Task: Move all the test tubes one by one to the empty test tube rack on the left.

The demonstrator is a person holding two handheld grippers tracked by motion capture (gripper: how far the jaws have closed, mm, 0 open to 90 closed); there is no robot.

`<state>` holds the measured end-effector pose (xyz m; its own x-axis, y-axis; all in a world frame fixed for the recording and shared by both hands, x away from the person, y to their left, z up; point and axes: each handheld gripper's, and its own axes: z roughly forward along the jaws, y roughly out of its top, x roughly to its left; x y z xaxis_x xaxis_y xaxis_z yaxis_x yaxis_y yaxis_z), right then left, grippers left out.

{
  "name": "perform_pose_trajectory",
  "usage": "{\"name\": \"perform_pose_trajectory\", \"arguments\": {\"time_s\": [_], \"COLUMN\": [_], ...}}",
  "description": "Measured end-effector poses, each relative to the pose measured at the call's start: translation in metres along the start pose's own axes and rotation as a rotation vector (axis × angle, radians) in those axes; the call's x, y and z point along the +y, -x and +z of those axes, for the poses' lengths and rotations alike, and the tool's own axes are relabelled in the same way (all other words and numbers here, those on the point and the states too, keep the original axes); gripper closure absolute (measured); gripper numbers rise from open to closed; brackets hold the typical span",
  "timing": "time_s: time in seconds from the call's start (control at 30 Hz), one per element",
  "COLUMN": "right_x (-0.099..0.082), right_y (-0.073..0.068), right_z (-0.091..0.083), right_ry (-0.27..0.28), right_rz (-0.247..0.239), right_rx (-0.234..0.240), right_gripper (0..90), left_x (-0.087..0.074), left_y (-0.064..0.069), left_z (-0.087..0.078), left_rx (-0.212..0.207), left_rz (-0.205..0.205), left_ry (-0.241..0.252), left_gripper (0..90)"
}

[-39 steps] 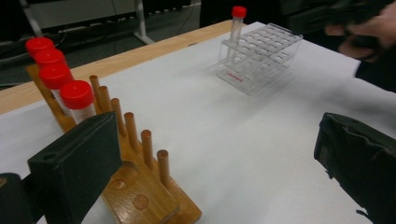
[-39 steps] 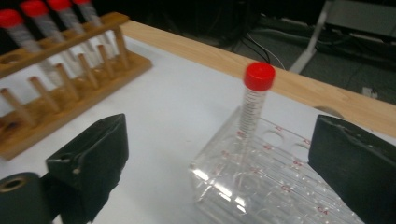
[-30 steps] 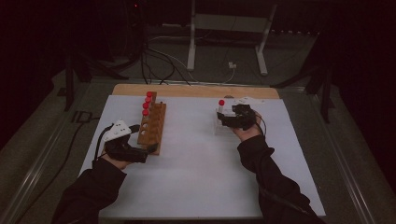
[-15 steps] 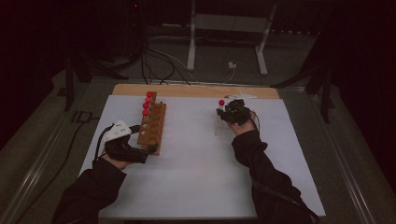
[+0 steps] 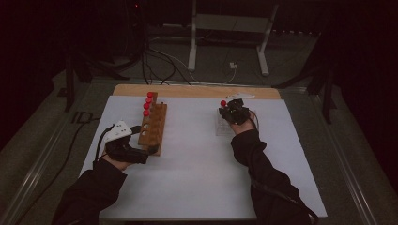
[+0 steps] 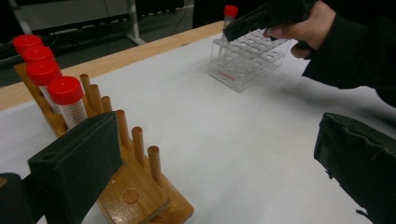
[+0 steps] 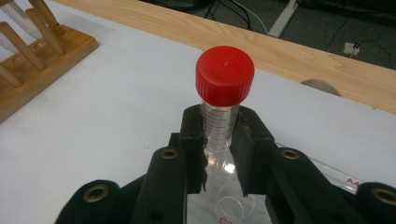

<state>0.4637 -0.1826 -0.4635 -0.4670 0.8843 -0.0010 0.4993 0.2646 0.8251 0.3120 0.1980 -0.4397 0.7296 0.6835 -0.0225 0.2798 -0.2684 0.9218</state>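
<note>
A clear tube with a red cap (image 7: 224,77) stands upright in a clear plastic rack (image 7: 224,200) at the right of the white mat. My right gripper (image 7: 220,126) has just been closing, and its pads now press the tube's body below the cap. From above, that gripper (image 5: 227,110) sits over the clear rack (image 5: 223,127). A wooden peg rack (image 5: 154,127) at the left holds several red-capped tubes (image 5: 148,104) at its far end. My left gripper (image 6: 215,154) stands open at the near end of the wooden rack (image 6: 135,196), gripping nothing.
A pale wooden board (image 5: 197,90) runs along the mat's far edge. Cables and a metal stand (image 5: 225,28) lie on the floor beyond it. Bare white mat (image 5: 197,159) stretches between the two racks and toward the near edge.
My right hand has edged in toward the red-capped tube in the clear rack and settled over it. The left hand and the wooden rack have stayed put.
</note>
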Motion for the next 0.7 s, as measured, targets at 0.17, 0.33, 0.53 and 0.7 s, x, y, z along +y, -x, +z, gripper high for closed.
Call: {"name": "perform_pose_trajectory", "arguments": {"time_s": [0.17, 0.33, 0.53, 0.7], "right_x": [0.004, 0.011, 0.021, 0.027], "right_y": [-0.002, -0.002, -0.004, -0.005], "right_z": [-0.005, -0.016, -0.034, -0.050], "right_ry": [0.014, 0.032, 0.074, 0.098], "right_rz": [-0.011, -0.027, -0.055, -0.076], "right_rx": [-0.005, -0.004, -0.015, -0.017], "right_gripper": [74.8, 74.9, 74.8, 74.8], "left_x": [0.001, 0.002, 0.005, 0.008], "left_y": [0.000, 0.000, 0.002, 0.005], "left_z": [0.000, -0.001, -0.002, 0.000], "left_rx": [0.003, 0.001, -0.008, -0.016], "left_rz": [-0.001, 0.000, 0.006, 0.012], "left_ry": [0.002, 0.005, 0.003, 0.001], "left_gripper": [1.4, 1.4, 1.4, 1.4]}}
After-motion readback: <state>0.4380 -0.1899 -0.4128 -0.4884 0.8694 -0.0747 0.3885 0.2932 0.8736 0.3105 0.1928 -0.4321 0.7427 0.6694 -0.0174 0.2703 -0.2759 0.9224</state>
